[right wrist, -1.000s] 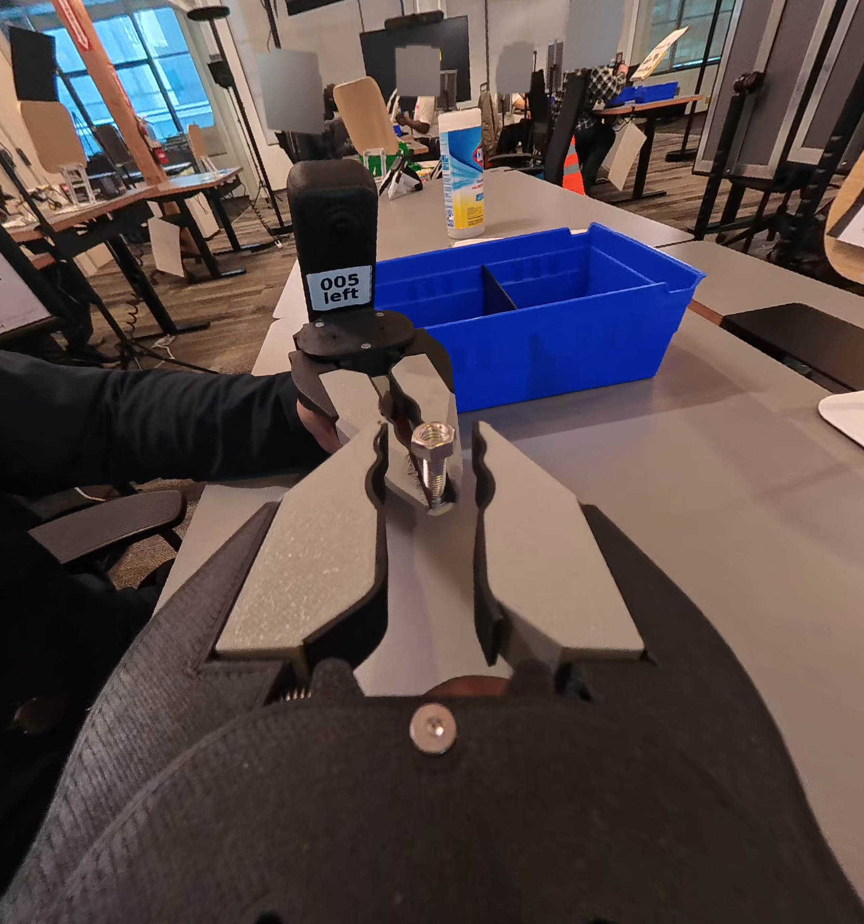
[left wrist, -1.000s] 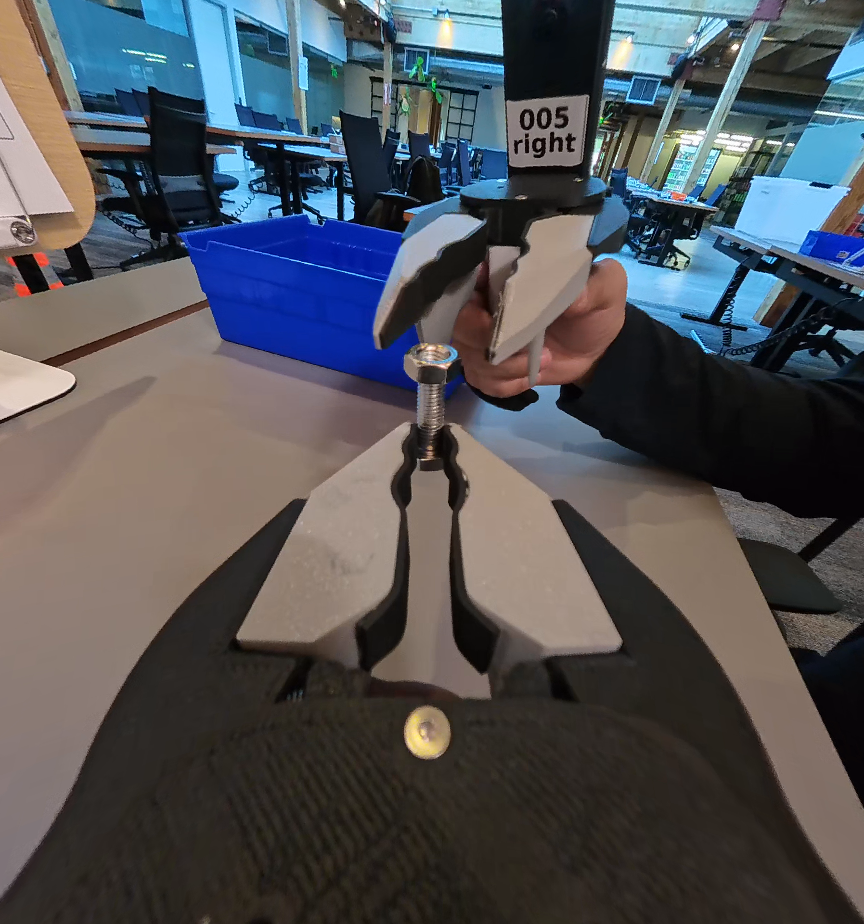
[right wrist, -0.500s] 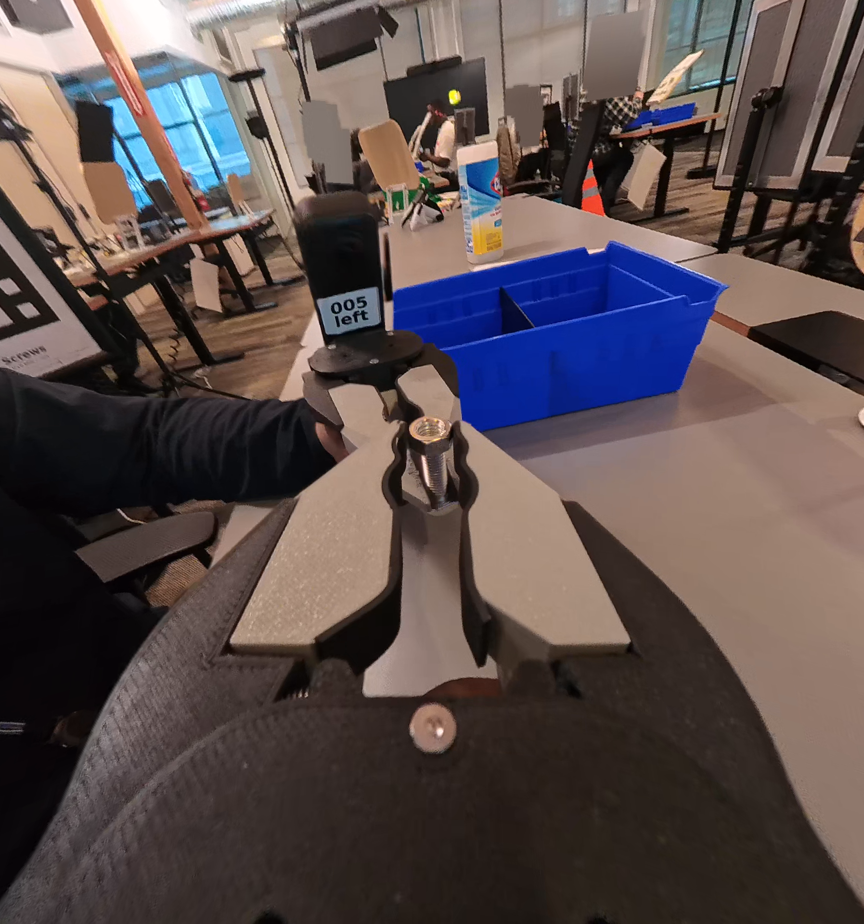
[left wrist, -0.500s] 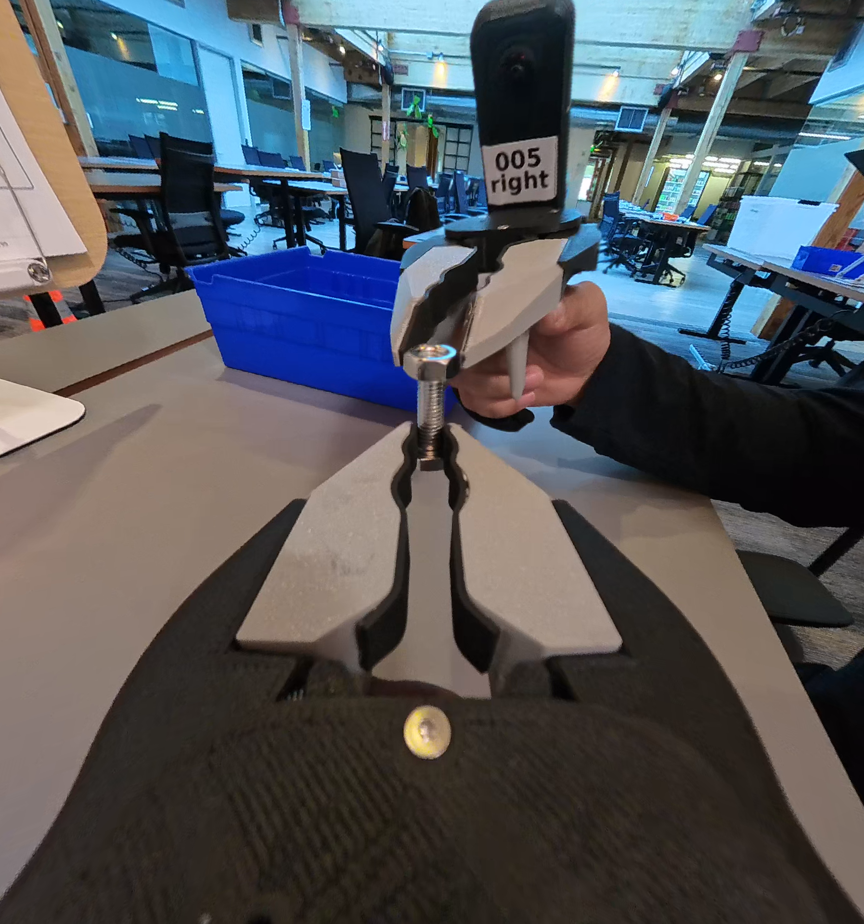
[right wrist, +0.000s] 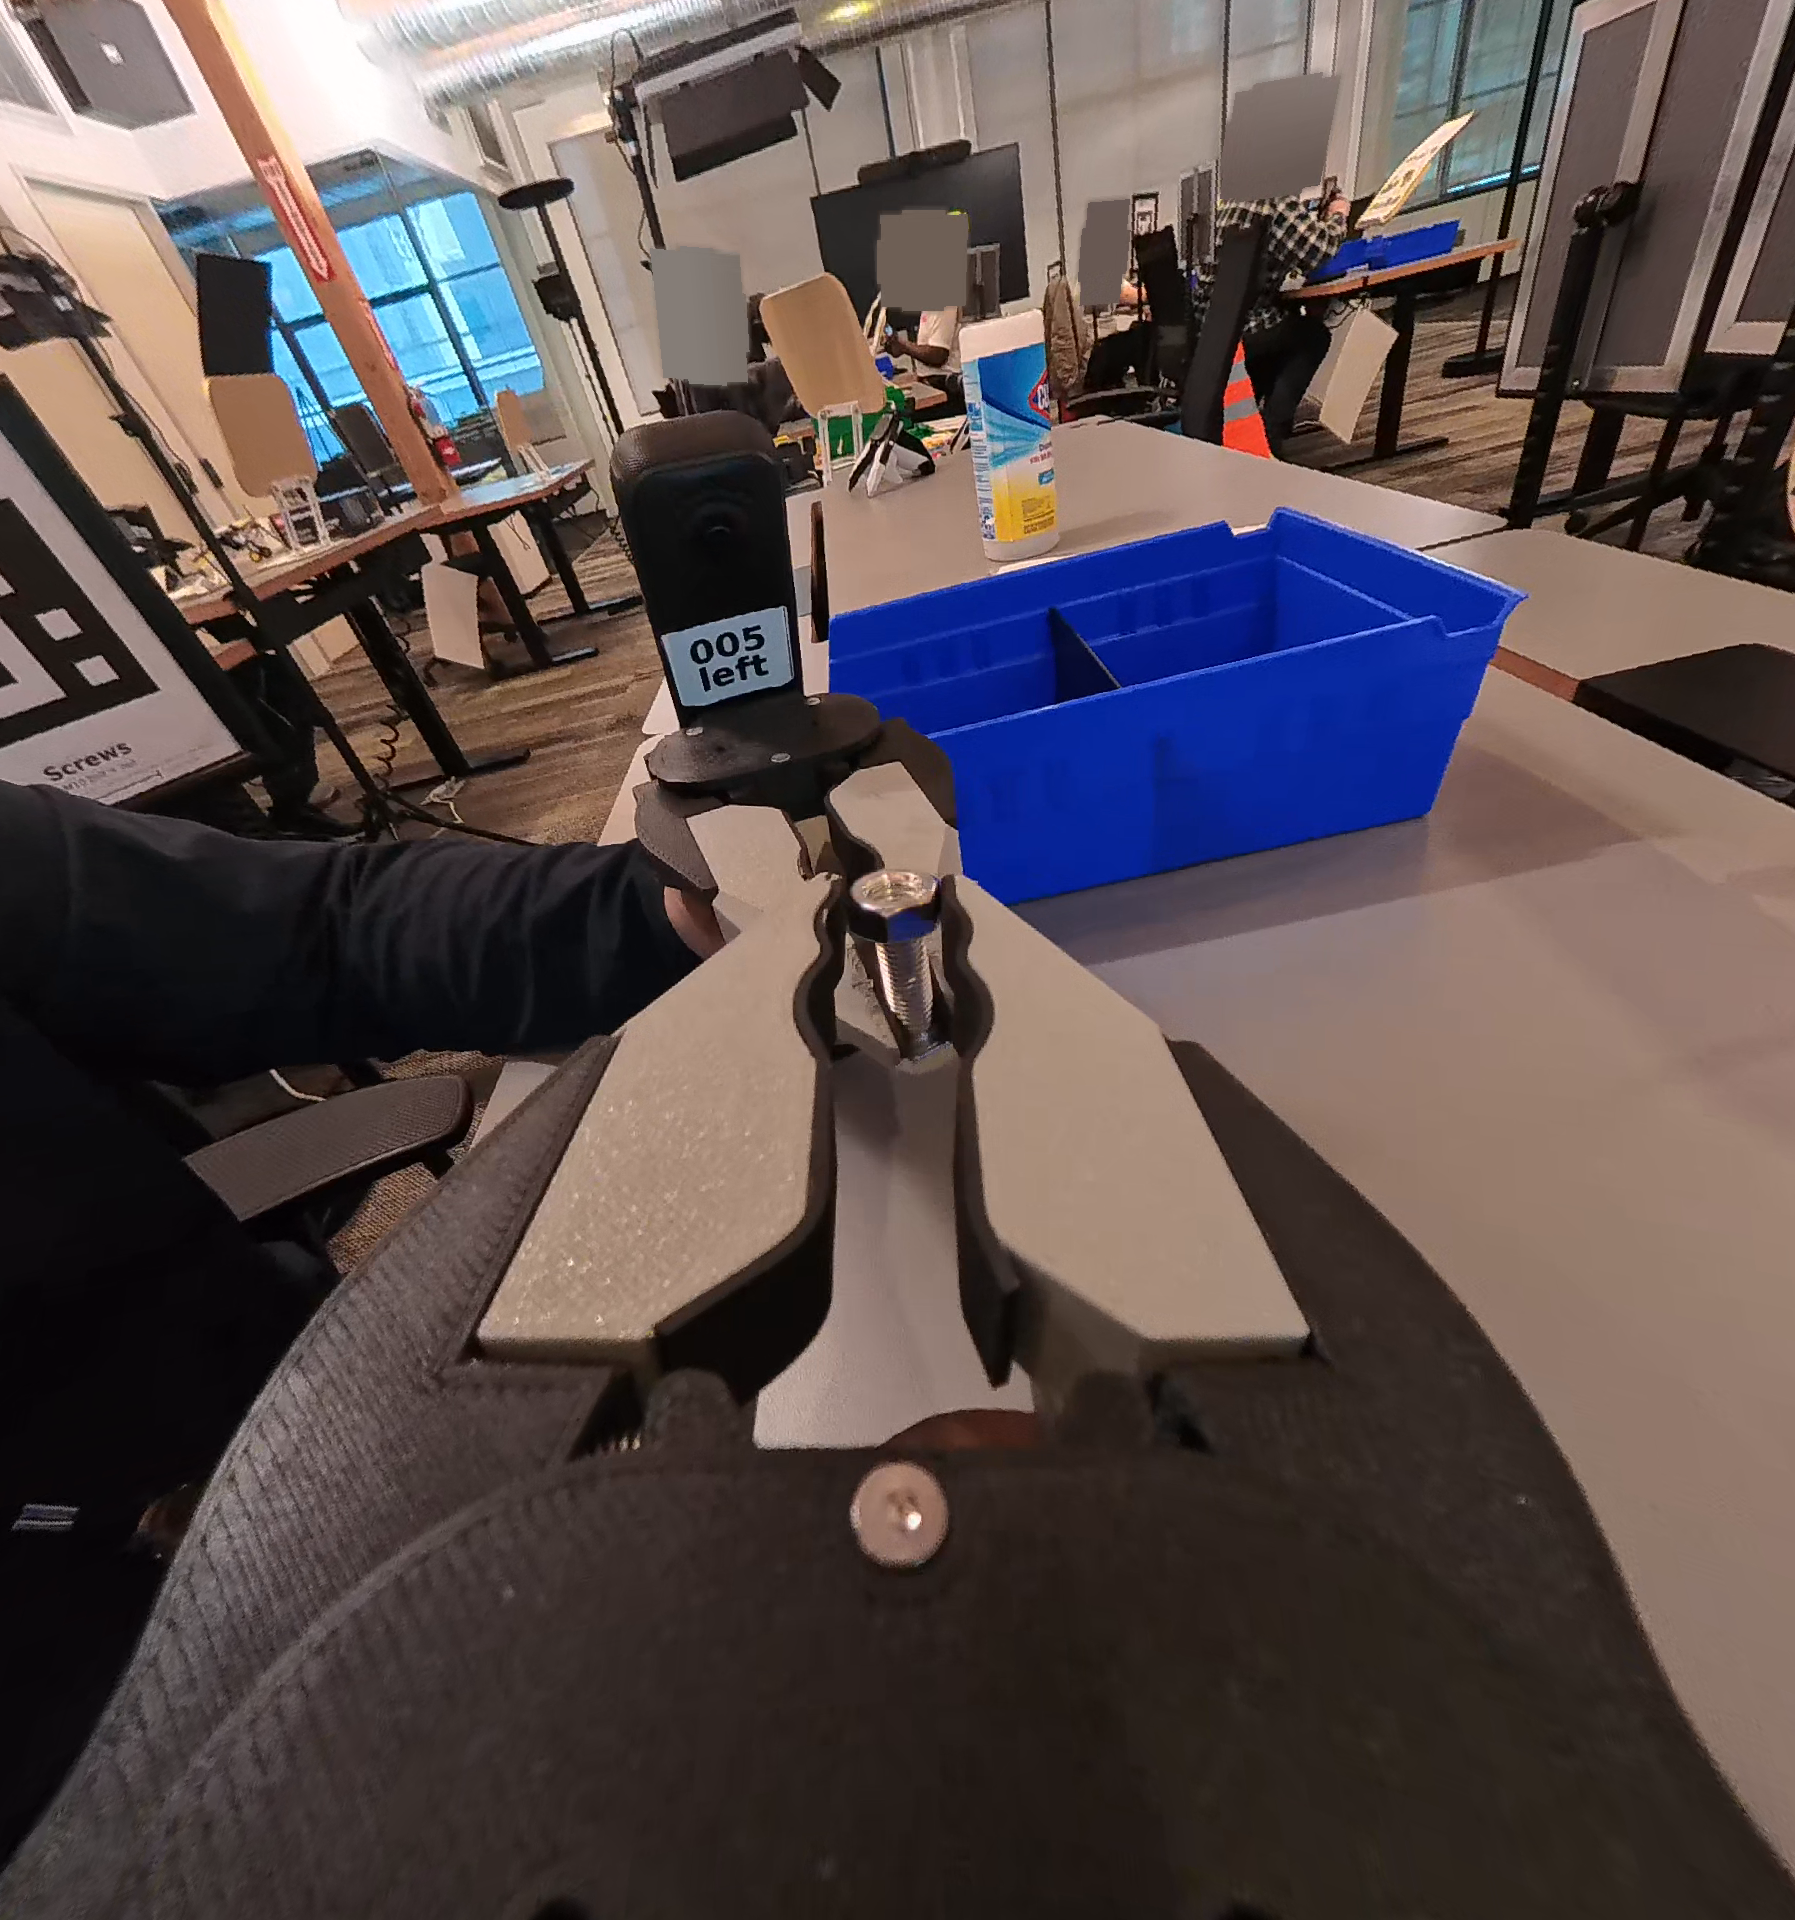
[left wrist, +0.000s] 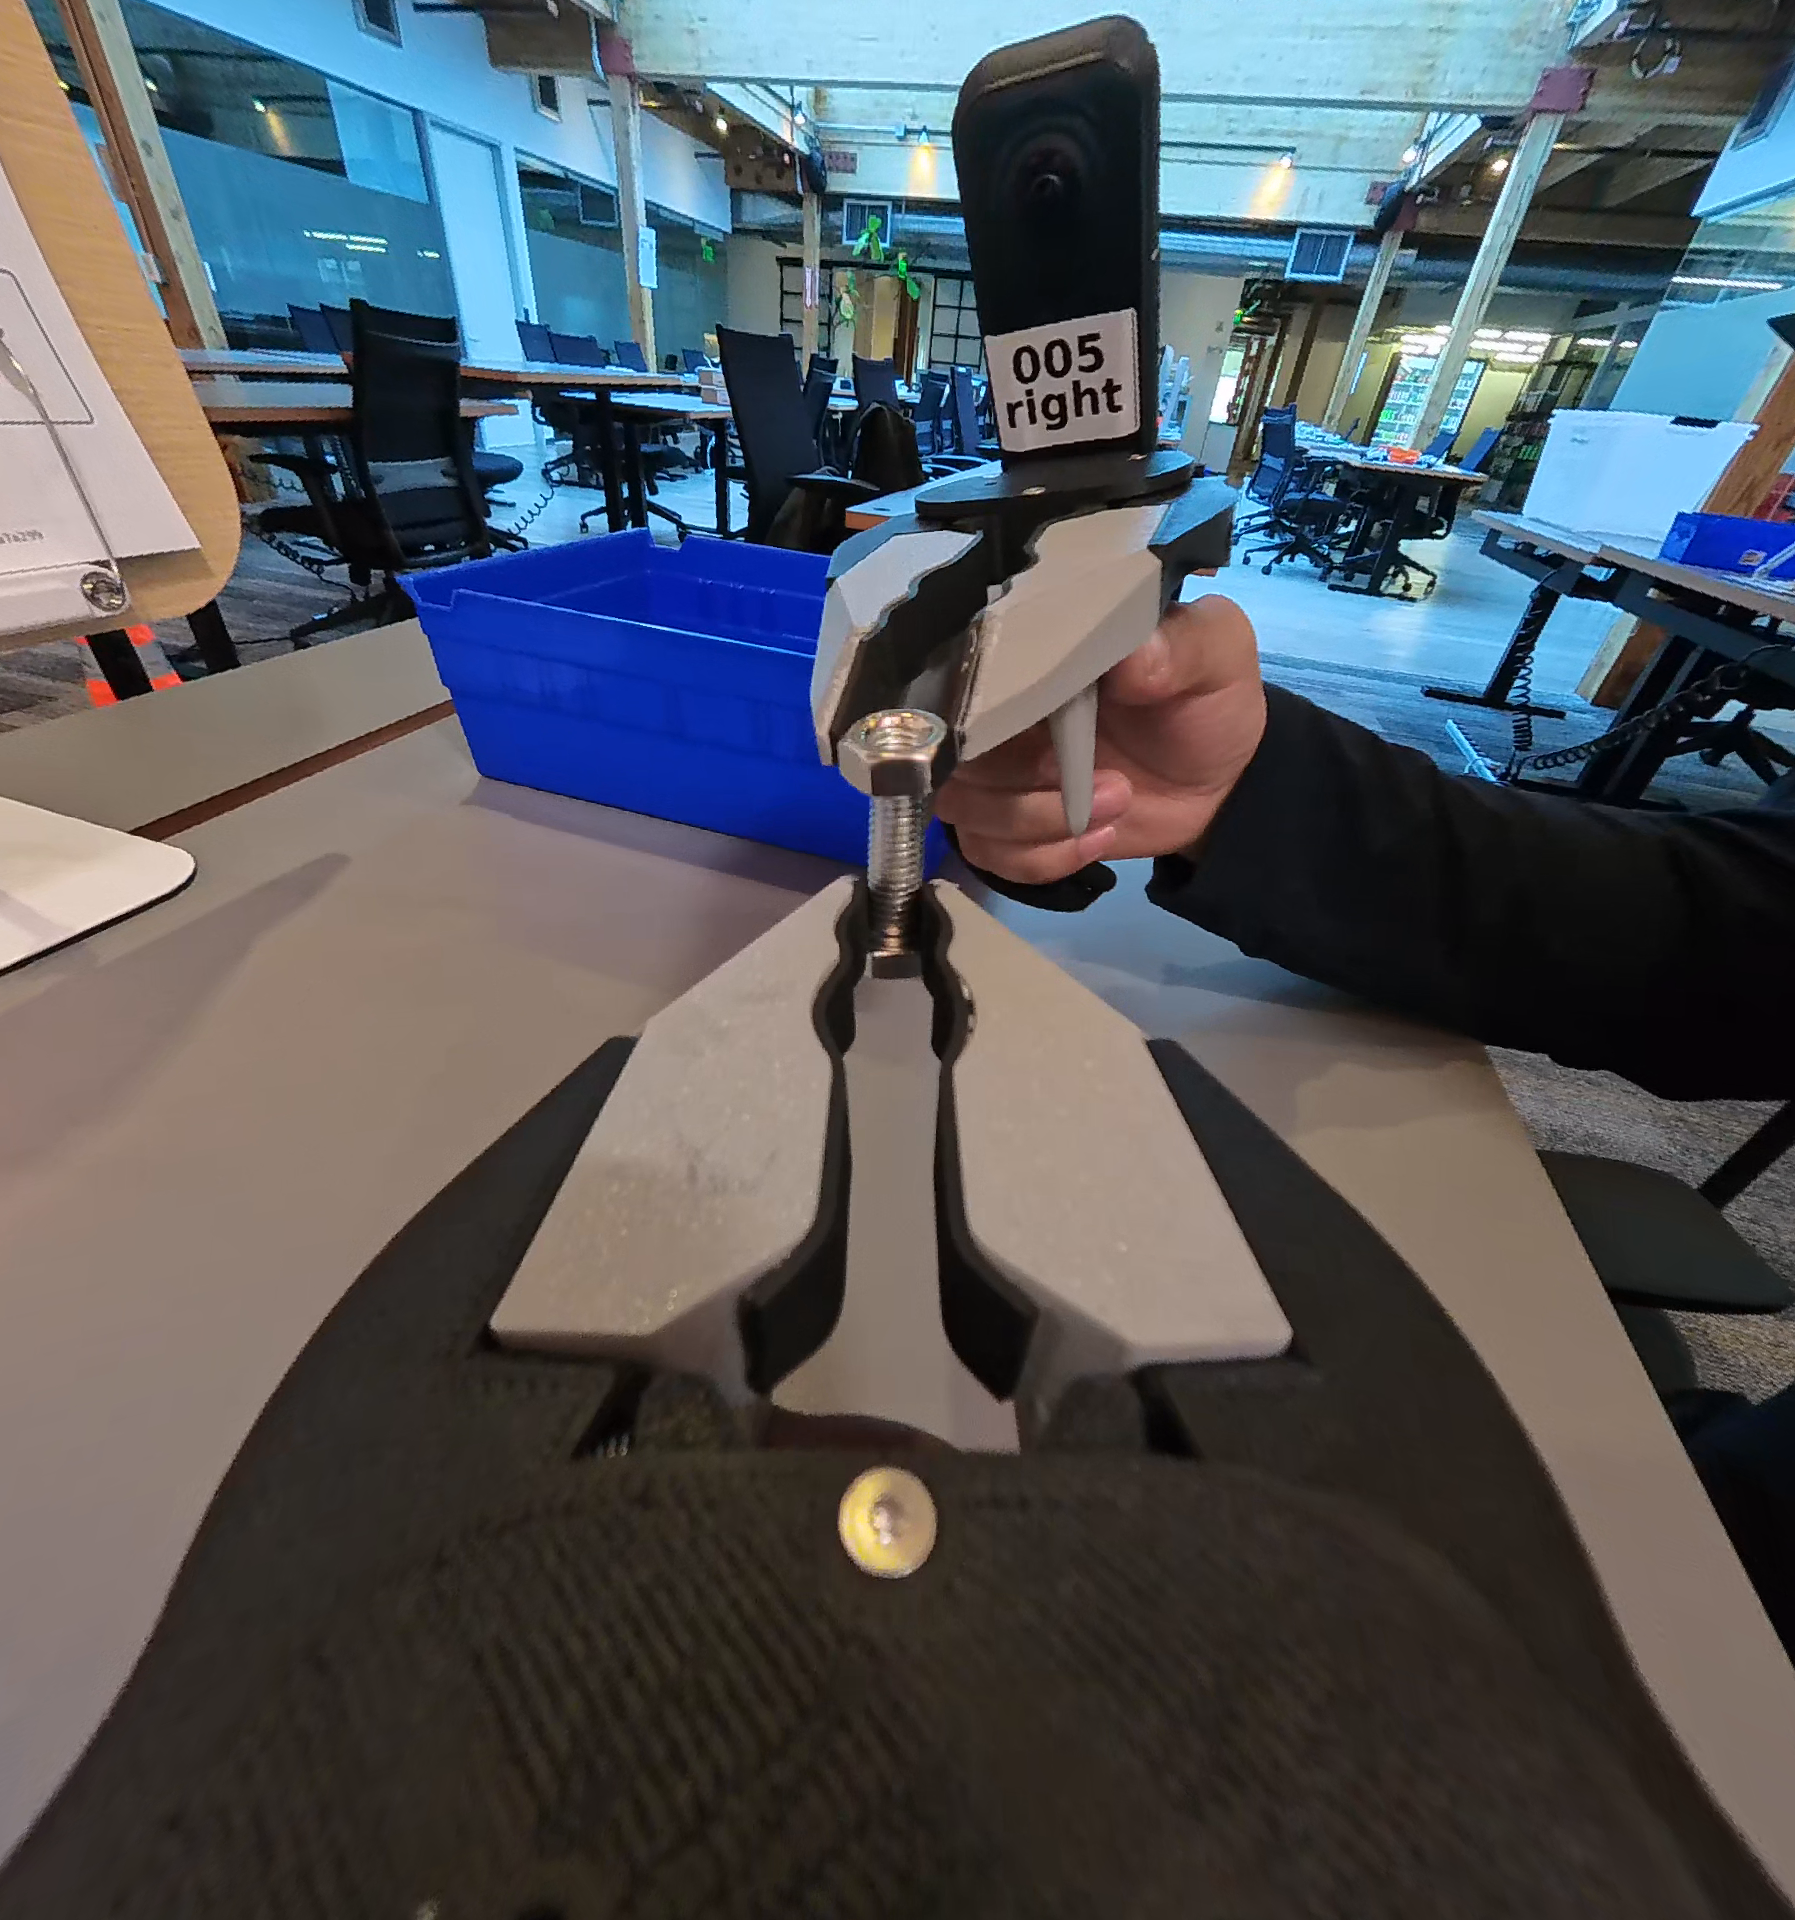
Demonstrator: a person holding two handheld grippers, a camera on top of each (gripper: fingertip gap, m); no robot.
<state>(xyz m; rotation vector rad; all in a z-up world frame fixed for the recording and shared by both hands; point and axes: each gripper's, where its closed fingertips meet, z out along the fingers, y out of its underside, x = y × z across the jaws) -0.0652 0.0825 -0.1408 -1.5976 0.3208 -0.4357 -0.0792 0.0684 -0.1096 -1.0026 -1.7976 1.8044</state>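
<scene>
Your left gripper (left wrist: 891, 914) is clamped on the lower end of a steel bolt (left wrist: 891, 842). It holds the bolt upright in the air above the grey counter (left wrist: 353, 987), toward the edge your arms reach in over. The blue divided bin (right wrist: 1184, 748) sits on the counter just beyond the bolt. A hex nut (right wrist: 893, 902) sits at the top of the thread. Your right gripper (right wrist: 893, 920) is closed around it, with the nut seated in the scalloped notch near the fingertips.

From the left wrist view, the right gripper comes in from above and tilts down onto the nut, while your hand (left wrist: 1173, 727) grips its handle. The bolt's shank between the two grippers is bare and in plain sight.

To do this well:

- **Line up the axes.** Hold the two grippers so the bolt's length runs straight through the nut. Any tilt between them will likely bind the thread.
- **Grip the flats.** Let the right pads bear on the flats of the nut, not its corners, or it may slip round in the notch.
- **Hold the base firmly.** The left gripper holds only a short length at the base, so squeeze firmly there and resist any twist.
- **Avoid pushing sideways.** A sideways push on the nut could lever the bolt out of that short hold.
</scene>
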